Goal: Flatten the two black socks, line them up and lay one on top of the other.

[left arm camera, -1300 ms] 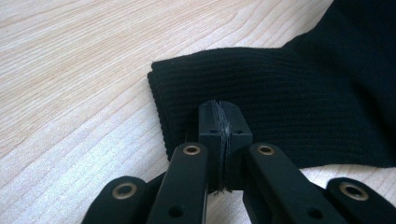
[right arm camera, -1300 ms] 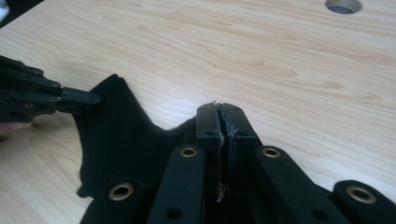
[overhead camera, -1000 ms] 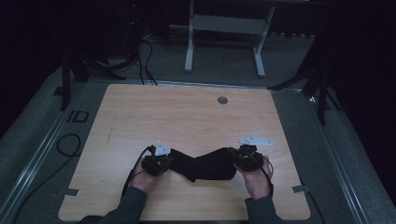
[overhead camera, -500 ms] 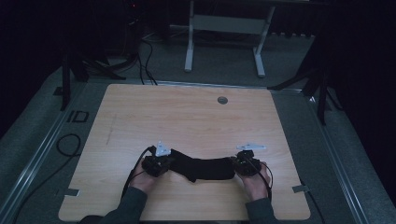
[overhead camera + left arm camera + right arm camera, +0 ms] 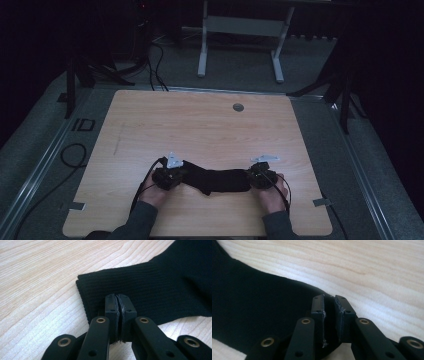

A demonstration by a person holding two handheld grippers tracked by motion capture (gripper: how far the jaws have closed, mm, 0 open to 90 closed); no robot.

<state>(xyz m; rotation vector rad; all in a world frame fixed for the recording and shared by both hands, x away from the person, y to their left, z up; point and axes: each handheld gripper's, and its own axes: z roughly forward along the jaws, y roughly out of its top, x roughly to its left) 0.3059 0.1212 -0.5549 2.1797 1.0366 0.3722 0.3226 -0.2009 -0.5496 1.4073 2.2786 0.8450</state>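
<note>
The jaws of the left gripper (image 5: pixel 119 305) are seen nearly closed, having just been eased apart slightly, with the ribbed cuff of the black sock (image 5: pixel 160 287) directly ahead of them. The jaws of the right gripper (image 5: pixel 333 311) have just been opened to a narrow gap, with the sock's other end between them. The sock is laid flat on the wooden table (image 5: pixel 200 125), stretched between both grippers.

Black jaw links, brass rivets; left gripper (image 5: pixel 170 176), right gripper (image 5: pixel 260 176) grey-plated, cabled; dark sleeves (image 5: pixel 134 222).
</note>
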